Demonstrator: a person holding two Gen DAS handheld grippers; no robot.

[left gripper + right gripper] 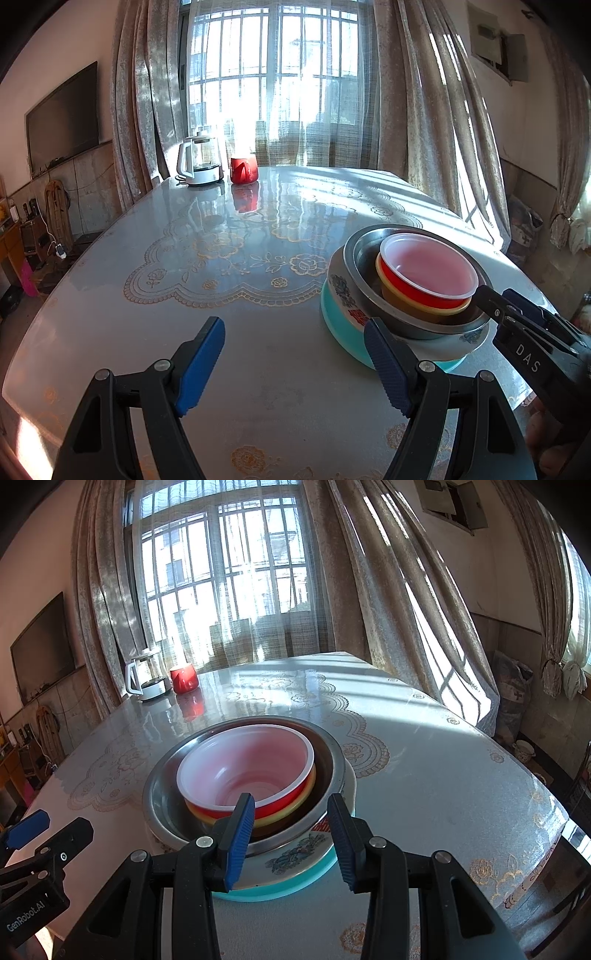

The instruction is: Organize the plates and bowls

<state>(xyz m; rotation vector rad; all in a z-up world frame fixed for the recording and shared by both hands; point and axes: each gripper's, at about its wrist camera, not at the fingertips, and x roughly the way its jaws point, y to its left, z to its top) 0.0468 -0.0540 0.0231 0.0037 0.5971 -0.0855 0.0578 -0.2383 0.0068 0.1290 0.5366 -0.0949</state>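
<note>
A nested stack stands on the table: a teal plate (340,332) at the bottom, a white floral plate (341,291), a steel bowl (364,247), a yellow bowl (402,301) and on top a red bowl (428,273) with a white inside. My left gripper (295,363) hangs open over bare table, left of the stack, holding nothing. My right gripper (291,834) is partly open at the stack's near side, over the steel bowl's rim (280,843). Its left pad (242,830) is beside the red bowl (251,771), and no pad visibly presses on anything.
A white kettle (199,162) and a red mug (243,170) stand at the far end of the glossy lace-patterned table (221,258). Curtains and a barred window lie behind it, and a dark TV (62,118) hangs on the left wall. The table's edge (546,853) runs close on the right.
</note>
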